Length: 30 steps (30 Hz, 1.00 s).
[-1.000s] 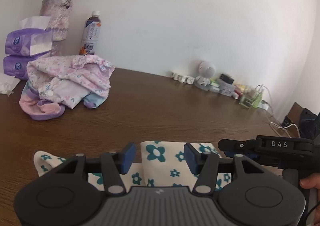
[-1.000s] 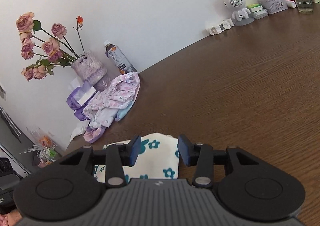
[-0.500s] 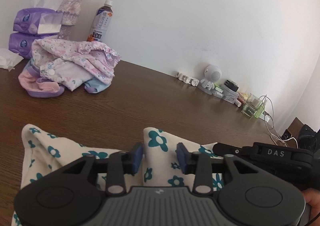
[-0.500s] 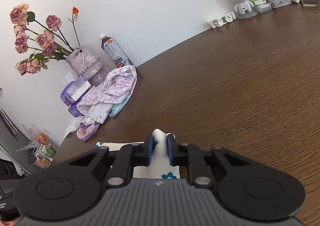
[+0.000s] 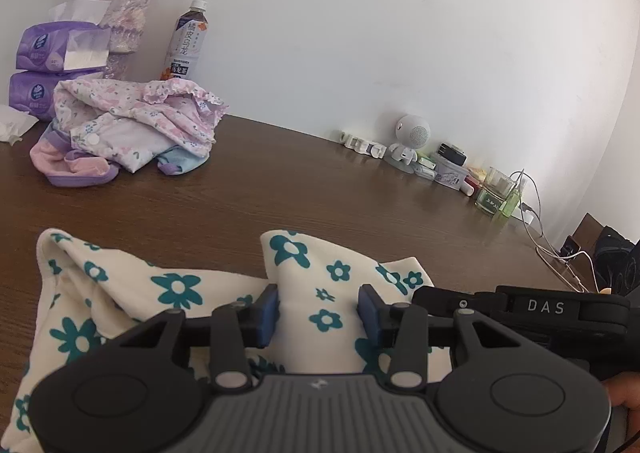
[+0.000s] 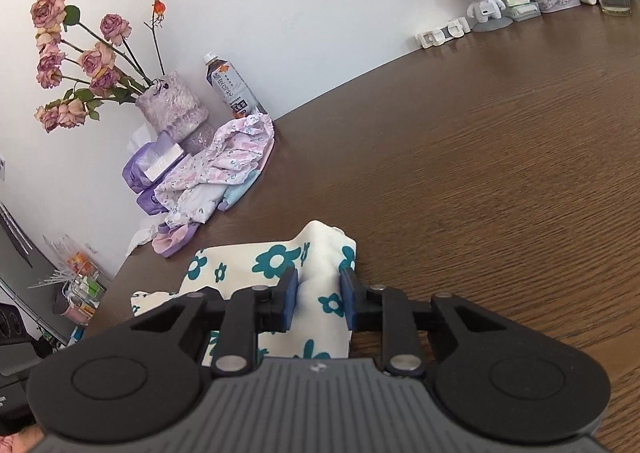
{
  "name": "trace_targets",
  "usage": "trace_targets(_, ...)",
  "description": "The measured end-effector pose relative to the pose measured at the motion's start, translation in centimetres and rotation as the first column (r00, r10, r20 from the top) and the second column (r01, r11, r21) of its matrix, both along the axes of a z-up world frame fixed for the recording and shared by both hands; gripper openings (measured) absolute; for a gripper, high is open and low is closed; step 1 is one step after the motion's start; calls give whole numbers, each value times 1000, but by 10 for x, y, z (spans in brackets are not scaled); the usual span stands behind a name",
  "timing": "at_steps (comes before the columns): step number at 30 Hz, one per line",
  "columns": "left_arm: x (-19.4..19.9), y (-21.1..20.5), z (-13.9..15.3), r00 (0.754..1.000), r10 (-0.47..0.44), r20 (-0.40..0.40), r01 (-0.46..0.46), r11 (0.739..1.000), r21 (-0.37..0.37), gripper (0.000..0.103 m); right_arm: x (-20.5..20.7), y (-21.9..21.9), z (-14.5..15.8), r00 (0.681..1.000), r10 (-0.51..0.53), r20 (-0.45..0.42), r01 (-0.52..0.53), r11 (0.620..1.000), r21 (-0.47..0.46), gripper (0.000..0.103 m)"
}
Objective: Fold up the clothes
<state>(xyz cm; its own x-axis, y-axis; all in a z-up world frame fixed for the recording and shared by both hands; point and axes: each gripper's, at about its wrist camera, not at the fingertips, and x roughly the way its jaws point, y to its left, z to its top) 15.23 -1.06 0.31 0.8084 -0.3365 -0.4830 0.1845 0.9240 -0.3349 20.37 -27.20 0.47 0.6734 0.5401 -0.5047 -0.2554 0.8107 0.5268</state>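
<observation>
A cream cloth with teal flowers (image 5: 176, 289) lies on the brown wooden table (image 5: 280, 197), at the near edge, right under both grippers. It is bunched up – a fold of it stands up like a little hill.

The left gripper (image 5: 318, 311) has that fold between its two blue pads (image 5: 267, 309). Its jaws are closing, about half way in. The left pad touches the cloth, but I cannot tell if the right one is pressing on it.

The right gripper (image 6: 318, 299) is at the cloth's other corner (image 6: 324, 253). Its jaws are closing too, and they are narrow now. The blue pads (image 6: 289, 299) sit against both sides of a raised ridge of cloth and pinch it.

Far back on the left there is a heap of pink and purple baby clothes (image 5: 128, 129) – well apart from the flower cloth. Behind the heap stand purple tissue packs (image 5: 44, 53), a vase with dried roses (image 6: 172, 105) and a drink bottle (image 5: 186, 41), all by the white wall. On the far right side of the table are a small white robot toy (image 5: 410, 141), a tin, a glass and some cables.
</observation>
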Motion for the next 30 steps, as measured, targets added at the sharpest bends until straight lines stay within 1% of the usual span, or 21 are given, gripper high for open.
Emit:
trace_targets(1,-4,0,1,1000,8,11,-8,1000,6,45,-1,-1,0,1000,-1,0,1,1000,7,24)
trace_targets(3,-12,0,4,999,23,35,-24,1000,18,46,-4,-6,2,1000,-15,1,15,999,29,30)
trace_targets(4,-19,-1,5,998,22,54,-24,999,28,46,-6,-8,3,1000,-24,5,23,999,35,36)
trace_targets(5,-25,-2,7,997,21,72,-24,999,39,46,-10,-10,4,1000,-28,12,28,999,35,39)
trace_targets(7,-32,-4,7,996,14,93,-19,998,61,46,-16,-13,4,999,-31,20,31,999,36,39)
trace_targets(9,-32,-6,7,996,3,94,-10,997,73,44,-18,-14,2,1000,-28,9,27,999,42,39)
trace_targets(10,-31,-6,6,996,-4,87,-2,997,73,40,-17,-13,1,1000,-22,4,22,999,44,39)
trace_targets(11,-30,-6,6,996,-10,84,3,997,73,36,-17,-12,0,1000,-15,-1,15,999,45,38)
trace_targets(12,-30,-6,5,997,-15,81,9,997,72,34,-16,-12,0,1000,-8,-7,8,999,47,34)
trace_targets(13,-29,-5,4,997,-18,80,13,998,69,31,-16,-11,-1,1000,-5,-8,5,999,48,25)
trace_targets(15,-28,-4,3,997,-17,76,13,998,62,31,-16,-10,-1,1000,1,-8,-1,999,50,19)
trace_targets(16,-28,-3,3,997,-15,76,10,998,58,32,-16,-10,-1,1000,2,-7,-2,999,49,19)
trace_targets(18,-29,-2,4,997,-5,79,2,999,45,36,-17,-11,-1,1000,0,-7,0,999,54,20)
trace_targets(19,-30,-2,4,996,-1,86,-2,999,43,40,-16,-12,-2,1000,-1,-10,2,998,61,25)
trace_targets(20,-31,-1,5,996,1,92,-5,999,39,46,-17,-13,-1,1000,-10,-9,11,998,67,27)
trace_targets(22,-27,-1,8,996,2,89,-5,999,34,55,-20,-16,0,1000,-24,8,23,997,75,39)
trace_targets(24,-18,-1,13,996,11,89,-15,999,41,55,-19,-18,4,999,-33,26,30,996,82,40)
trace_targets(28,5,-3,24,993,50,103,-58,995,79,52,-2,-14,13,999,-43,23,41,997,72,40)
trace_targets(30,13,-2,20,996,50,75,-55,996,65,36,8,-11,12,999,-46,0,46,996,79,40)
